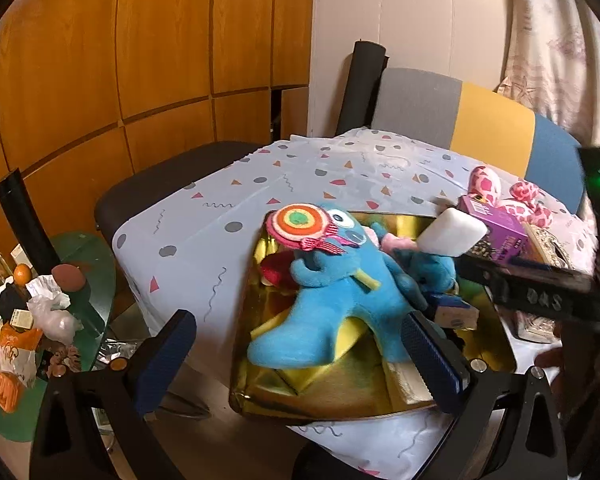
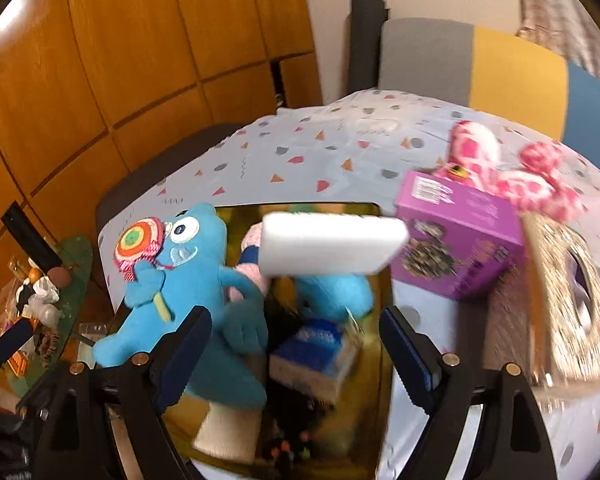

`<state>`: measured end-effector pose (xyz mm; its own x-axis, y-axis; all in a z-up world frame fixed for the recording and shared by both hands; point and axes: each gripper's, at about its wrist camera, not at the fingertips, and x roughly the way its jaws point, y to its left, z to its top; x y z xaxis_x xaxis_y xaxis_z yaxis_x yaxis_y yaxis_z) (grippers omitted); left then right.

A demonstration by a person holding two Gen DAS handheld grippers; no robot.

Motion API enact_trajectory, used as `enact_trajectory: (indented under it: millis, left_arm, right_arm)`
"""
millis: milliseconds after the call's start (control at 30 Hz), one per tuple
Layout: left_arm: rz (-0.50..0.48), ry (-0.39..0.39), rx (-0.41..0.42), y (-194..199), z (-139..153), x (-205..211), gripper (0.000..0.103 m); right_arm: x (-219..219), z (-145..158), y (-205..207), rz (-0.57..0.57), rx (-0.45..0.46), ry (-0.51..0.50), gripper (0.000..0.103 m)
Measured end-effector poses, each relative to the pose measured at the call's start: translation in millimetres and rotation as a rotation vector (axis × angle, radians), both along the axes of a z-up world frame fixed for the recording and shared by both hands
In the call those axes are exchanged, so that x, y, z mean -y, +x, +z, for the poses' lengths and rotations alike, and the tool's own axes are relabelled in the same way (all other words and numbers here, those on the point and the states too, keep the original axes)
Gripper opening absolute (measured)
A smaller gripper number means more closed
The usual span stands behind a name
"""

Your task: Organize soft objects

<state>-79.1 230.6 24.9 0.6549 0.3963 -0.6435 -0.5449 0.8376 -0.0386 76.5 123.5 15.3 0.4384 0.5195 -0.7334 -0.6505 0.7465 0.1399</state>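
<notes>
Dropping the white sponge [image 2: 332, 242] over the far end of the gold tray [image 1: 340, 396], the right gripper [image 2: 296, 344] stands wide, empty; left gripper [image 1: 296, 344] wide too. Next, I reckon, the pink plush [image 2: 512, 172] at the table's far right edge

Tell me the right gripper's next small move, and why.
Probably swing right toward the pink spotted plush: the right gripper is open with nothing between its fingers, the white foam block is over the gold tray, and that plush lies outside it on the cloth.
</notes>
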Motion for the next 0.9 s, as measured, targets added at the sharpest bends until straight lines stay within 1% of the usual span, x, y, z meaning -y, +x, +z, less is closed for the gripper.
enact_trajectory:
  millis: [133,300,500,633,900]
  left_arm:
    - [-0.016,-0.001,0.006,-0.7,3.1,12.0,0.103]
    - [-0.032,-0.010,0.012,-0.6,6.0,25.0,0.103]
    - [-0.045,0.012,0.016,-1.7,10.1,39.7,0.103]
    - [-0.050,0.021,0.016,-2.4,12.2,44.7,0.103]
    - [-0.053,0.026,0.014,-3.4,13.0,47.5,0.103]
  right_arm:
    - [29.1,-0.3,-22.0,-0.087,0.050,-0.014,0.087]
    - [61.6,-2.1,-45.5,-0.189,0.077,-0.029,0.087]
    - [75.5,1.6,-59.5,-0.216,0.118,-0.024,0.087]
    - [75.6,5.9,-65.1,-0.219,0.137,-0.017,0.087]
    - [74.3,5.6,-70.0,-0.212,0.141,-0.010,0.087]
